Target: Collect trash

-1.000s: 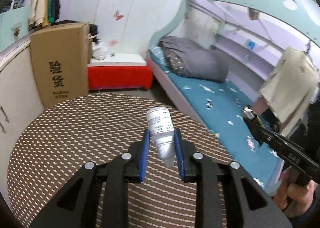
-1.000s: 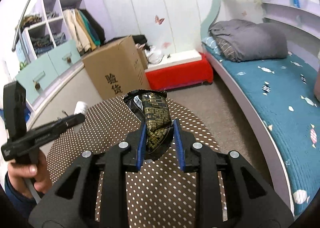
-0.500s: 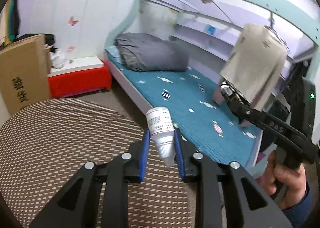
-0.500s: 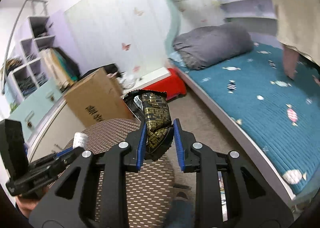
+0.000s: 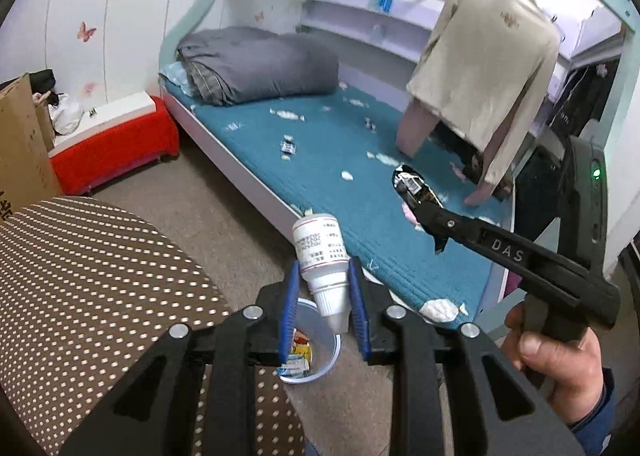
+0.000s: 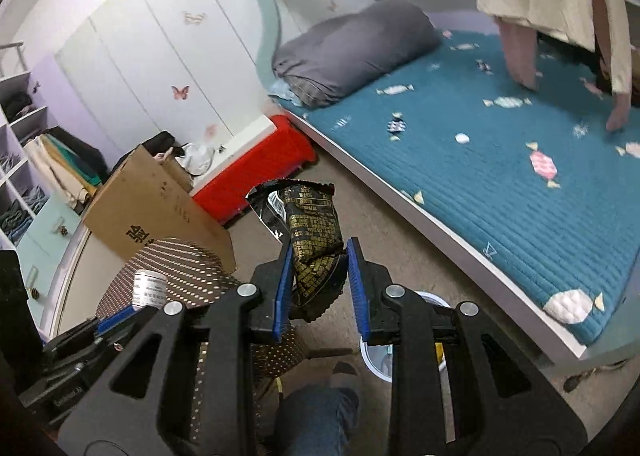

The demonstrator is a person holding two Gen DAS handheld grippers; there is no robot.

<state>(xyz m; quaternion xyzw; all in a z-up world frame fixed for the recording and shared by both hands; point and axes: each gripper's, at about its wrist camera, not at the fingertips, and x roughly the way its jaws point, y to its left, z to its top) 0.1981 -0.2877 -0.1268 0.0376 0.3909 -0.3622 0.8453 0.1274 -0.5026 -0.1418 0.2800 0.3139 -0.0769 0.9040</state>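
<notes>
Brown dotted cloth covers the round table [image 5: 92, 268] at the lower left of the left wrist view. At the lower centre, the left hand-held gripper [image 5: 323, 296] is clamped on a small white dropper bottle [image 5: 322, 256], its tip pointing down over a clear plastic cup [image 5: 320, 352] on the floor that holds some wrappers. To the right, a hand [image 5: 560, 356] carries the right hand-held gripper [image 5: 416, 192], whose tips show a dark wrapper.

In the right wrist view, the bottle and left tool sit at the lower left against the table edge. At the centre, the right hand-held gripper [image 6: 318, 284] is clamped on a black and gold snack wrapper [image 6: 312, 232], upright above the floor. The cup's rim [image 6: 374, 360] shows just below right, beside the teal bed [image 6: 500, 184]
</notes>
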